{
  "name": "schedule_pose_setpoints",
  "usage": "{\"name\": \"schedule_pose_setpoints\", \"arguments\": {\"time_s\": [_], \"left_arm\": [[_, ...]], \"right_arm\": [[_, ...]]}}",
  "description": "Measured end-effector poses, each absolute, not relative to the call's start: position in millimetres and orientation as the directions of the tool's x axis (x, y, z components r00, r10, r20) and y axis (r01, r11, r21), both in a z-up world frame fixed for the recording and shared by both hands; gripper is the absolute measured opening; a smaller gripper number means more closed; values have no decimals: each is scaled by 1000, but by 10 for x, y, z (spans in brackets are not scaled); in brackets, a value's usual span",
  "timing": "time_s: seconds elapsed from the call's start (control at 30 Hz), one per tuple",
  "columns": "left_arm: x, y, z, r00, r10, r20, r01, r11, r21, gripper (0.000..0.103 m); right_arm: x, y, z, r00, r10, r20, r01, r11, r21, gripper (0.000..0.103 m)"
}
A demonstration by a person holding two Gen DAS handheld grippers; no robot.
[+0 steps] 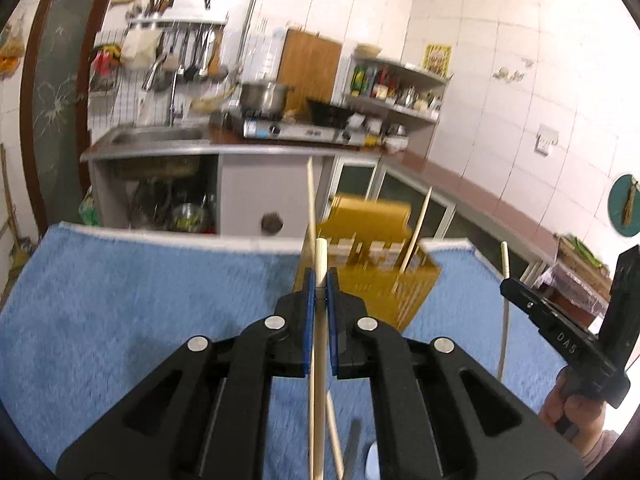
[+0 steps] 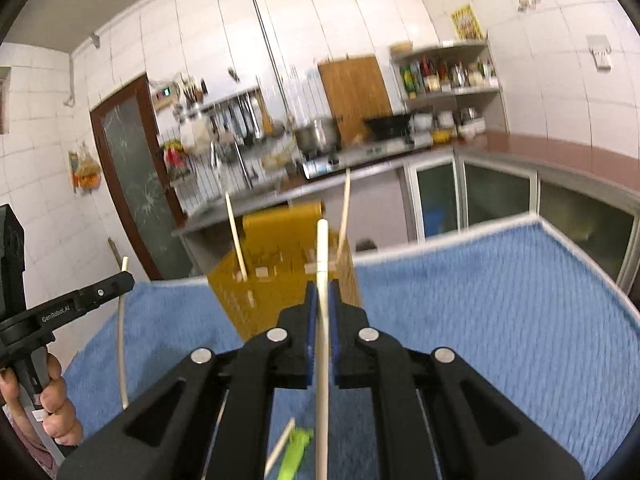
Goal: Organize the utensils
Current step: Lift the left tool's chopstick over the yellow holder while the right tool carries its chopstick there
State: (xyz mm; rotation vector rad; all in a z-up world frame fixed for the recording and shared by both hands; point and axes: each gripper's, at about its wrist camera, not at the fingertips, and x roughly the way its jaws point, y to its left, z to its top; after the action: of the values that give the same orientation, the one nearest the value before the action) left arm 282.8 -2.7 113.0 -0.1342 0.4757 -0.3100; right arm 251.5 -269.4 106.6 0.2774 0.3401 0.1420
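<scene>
Chopsticks: one (image 1: 320, 320) clenched in the left gripper (image 1: 320, 286) jaws, another (image 2: 323, 320) in the right gripper (image 2: 322, 300) jaws; both above the blue towel (image 1: 140, 300); two stand in the yellow holder (image 2: 280, 280).

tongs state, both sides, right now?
Left tongs: closed on a pale chopstick.
Right tongs: closed on a second pale chopstick.
</scene>
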Motion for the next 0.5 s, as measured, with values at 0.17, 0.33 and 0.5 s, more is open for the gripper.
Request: {"name": "schedule_pose_setpoints", "arguments": {"time_s": [0.17,0.33,0.5], "left_arm": [[3020,-180,1484,889,-326,-320,288,944,-161,5],[3263,-357,1734,902,-352,-251,324,934,-148,4],[3502,-452,1926,918,-362,-159,343,929,-135,4]], "right_arm": [[2704,-2715,1355,969,161,-189,-105,955,278,6],[2913,-2695,1617,986,139,-97,-111,962,251,6],[3163,-2707,1828,990,142,-17,-132,954,268,6]]}}
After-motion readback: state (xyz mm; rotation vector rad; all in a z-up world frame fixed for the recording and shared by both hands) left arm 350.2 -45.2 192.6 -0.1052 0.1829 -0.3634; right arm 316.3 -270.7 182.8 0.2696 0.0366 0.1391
